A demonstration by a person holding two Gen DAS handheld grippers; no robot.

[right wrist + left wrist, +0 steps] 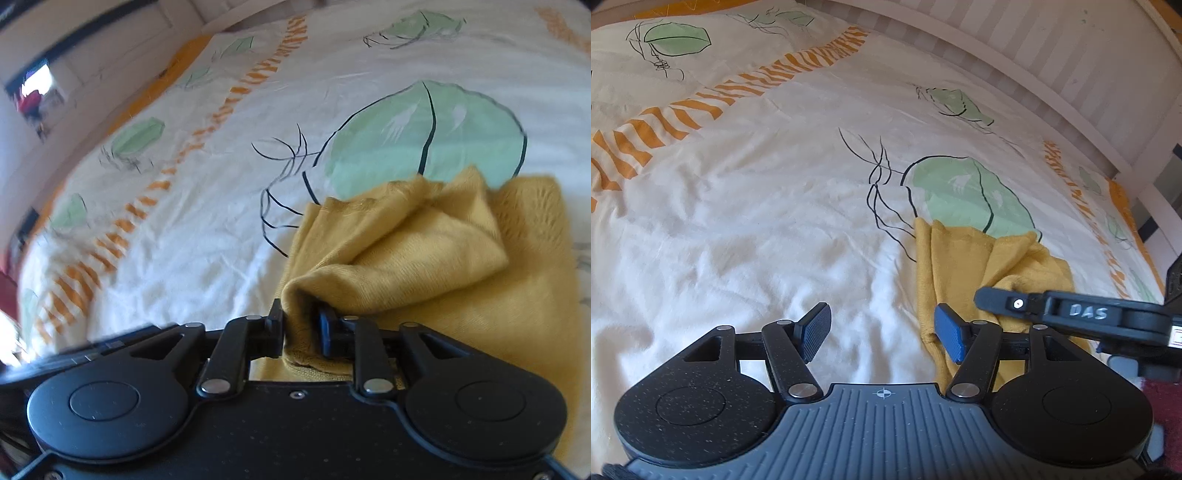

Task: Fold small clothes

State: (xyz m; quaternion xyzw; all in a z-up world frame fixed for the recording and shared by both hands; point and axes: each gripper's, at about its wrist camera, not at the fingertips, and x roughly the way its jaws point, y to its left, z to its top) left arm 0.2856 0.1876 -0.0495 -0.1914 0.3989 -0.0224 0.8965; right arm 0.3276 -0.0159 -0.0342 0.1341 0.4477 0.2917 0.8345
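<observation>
We can't see the near end of the yellow cloth (424, 258) behind the right gripper (301, 326), the window (37, 92) blurry, our bedspread (738, 203) cut off.

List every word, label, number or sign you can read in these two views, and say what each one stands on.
"DAS" – handwritten in pale marker on the black body of the right gripper, seen from the left wrist view.

A small crosshair mark, no lettering, sits on the left gripper's grey ribbed base.

The bedcover and yellow garment carry no readable text.
</observation>
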